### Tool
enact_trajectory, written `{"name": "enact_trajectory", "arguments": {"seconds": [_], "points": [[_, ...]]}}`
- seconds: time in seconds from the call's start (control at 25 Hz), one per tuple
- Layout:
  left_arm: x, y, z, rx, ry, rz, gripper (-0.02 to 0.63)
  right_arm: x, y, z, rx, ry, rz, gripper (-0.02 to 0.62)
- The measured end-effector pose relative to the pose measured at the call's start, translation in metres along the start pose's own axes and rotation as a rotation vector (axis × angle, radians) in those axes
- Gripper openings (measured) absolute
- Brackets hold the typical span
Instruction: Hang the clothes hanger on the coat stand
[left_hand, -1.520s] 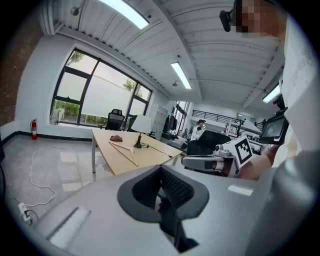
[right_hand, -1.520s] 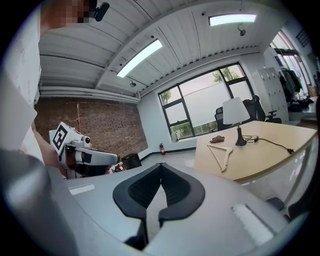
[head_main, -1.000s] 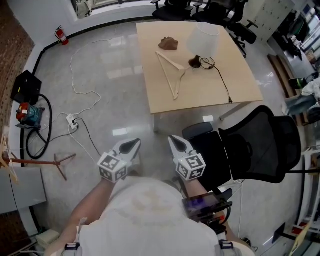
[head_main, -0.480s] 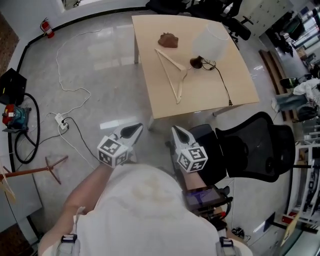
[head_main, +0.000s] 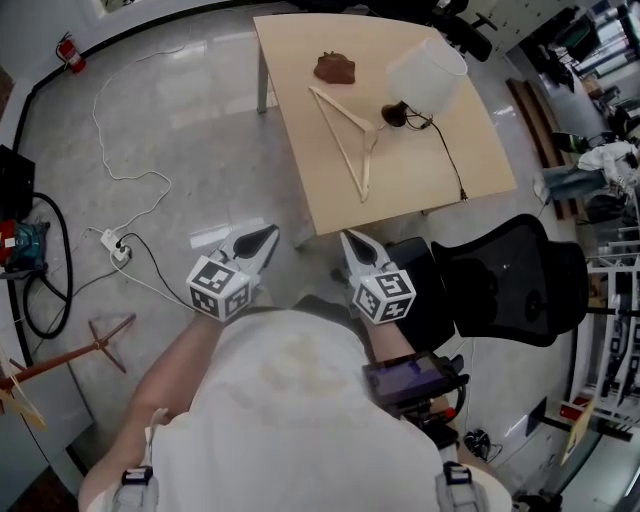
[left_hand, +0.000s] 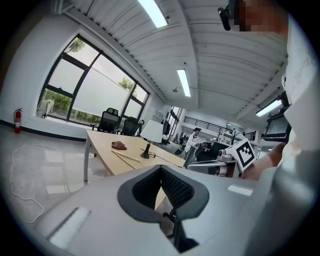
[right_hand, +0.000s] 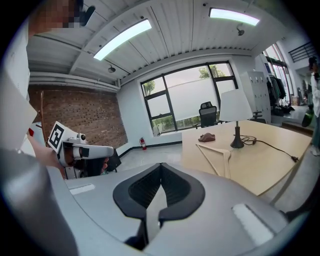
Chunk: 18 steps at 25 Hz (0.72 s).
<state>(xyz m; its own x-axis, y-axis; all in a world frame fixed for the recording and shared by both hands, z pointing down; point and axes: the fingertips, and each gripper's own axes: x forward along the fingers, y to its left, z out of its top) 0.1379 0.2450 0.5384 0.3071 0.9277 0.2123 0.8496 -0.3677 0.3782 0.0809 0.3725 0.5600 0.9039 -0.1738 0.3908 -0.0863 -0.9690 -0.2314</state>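
On the table (head_main: 400, 190), the lamp (head_main: 428, 72) stands just beside the flat-lying clothes hanger (head_main: 336, 142), so a careless reach could topple it. Your left gripper (head_main: 268, 234) and right gripper (head_main: 347, 240) are both closed and empty; unopened, those 2 would only shove the hanger.

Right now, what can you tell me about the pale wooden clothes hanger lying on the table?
The pale wooden clothes hanger is a slim triangle of light, bare-looking wooden bars with no clothes on it. It lies flat on the light wooden table, with one tip near the brown lump and one corner beside the dark lamp base. Its hook cannot be made out from here. Only the tabletop appears to touch it.
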Motion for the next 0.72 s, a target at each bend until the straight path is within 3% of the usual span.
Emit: {"name": "enact_trajectory", "arguments": {"seconds": [0.4,0.72], "points": [[0.008,0.032,-0.005,-0.031,0.028,0.056,0.002,0.041,-0.026,0.001,0.009,0.032,0.008,0.014],[0.057,0.048,0.017,0.007,0.07,0.068,0.002,0.082,-0.075,0.015,-0.021,0.056,-0.001,0.014]]}}
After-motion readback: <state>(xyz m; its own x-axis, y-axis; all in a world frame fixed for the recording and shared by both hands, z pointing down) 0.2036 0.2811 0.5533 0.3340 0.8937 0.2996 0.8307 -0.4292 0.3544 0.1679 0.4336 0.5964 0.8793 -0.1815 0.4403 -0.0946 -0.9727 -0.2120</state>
